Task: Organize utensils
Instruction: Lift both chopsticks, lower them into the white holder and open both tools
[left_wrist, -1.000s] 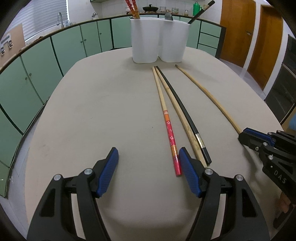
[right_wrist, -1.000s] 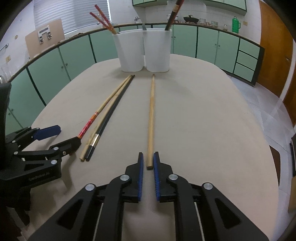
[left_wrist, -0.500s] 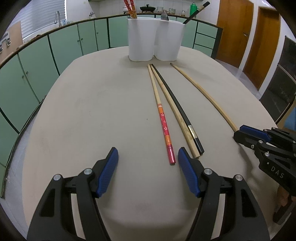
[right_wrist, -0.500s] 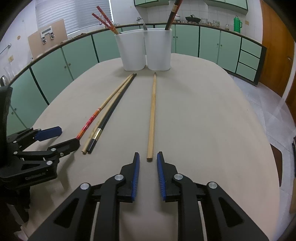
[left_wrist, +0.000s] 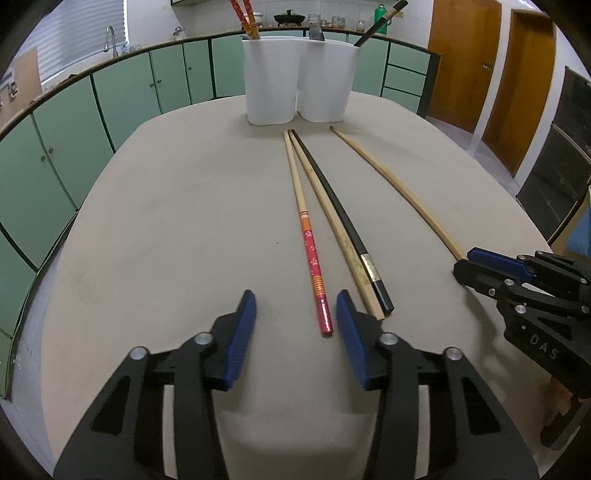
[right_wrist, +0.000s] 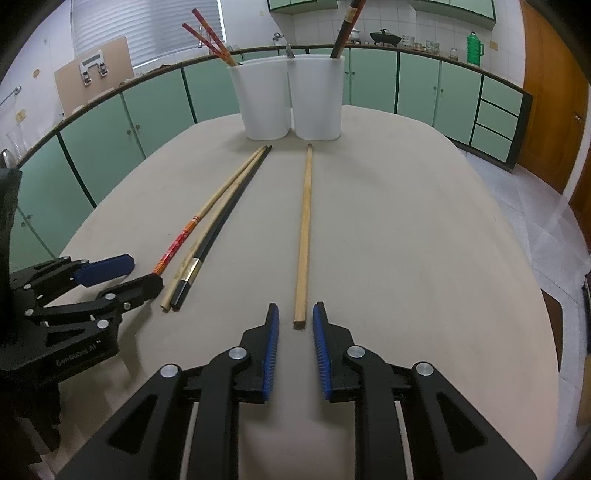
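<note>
Several chopsticks lie lengthwise on the beige table (left_wrist: 166, 229). A red-patterned chopstick (left_wrist: 312, 254), a pale wooden one (left_wrist: 332, 229) and a black one (left_wrist: 343, 225) lie side by side. A plain wooden chopstick (right_wrist: 304, 229) lies apart to their right. My left gripper (left_wrist: 295, 306) is open, its jaws either side of the red chopstick's near end. My right gripper (right_wrist: 295, 321) is open, its jaws either side of the plain wooden chopstick's near end. Two joined white holders (left_wrist: 299, 81) stand at the far end with red and dark chopsticks inside.
Green cabinets (left_wrist: 110, 92) curve around behind the table. Wooden doors (left_wrist: 480, 66) stand at the right. The table's edge drops off on the left (left_wrist: 55, 243) and right (right_wrist: 535, 236).
The right gripper's jaws have opened from nearly shut. The left gripper's jaws have narrowed somewhat and sit closer around the red chopstick's end.
</note>
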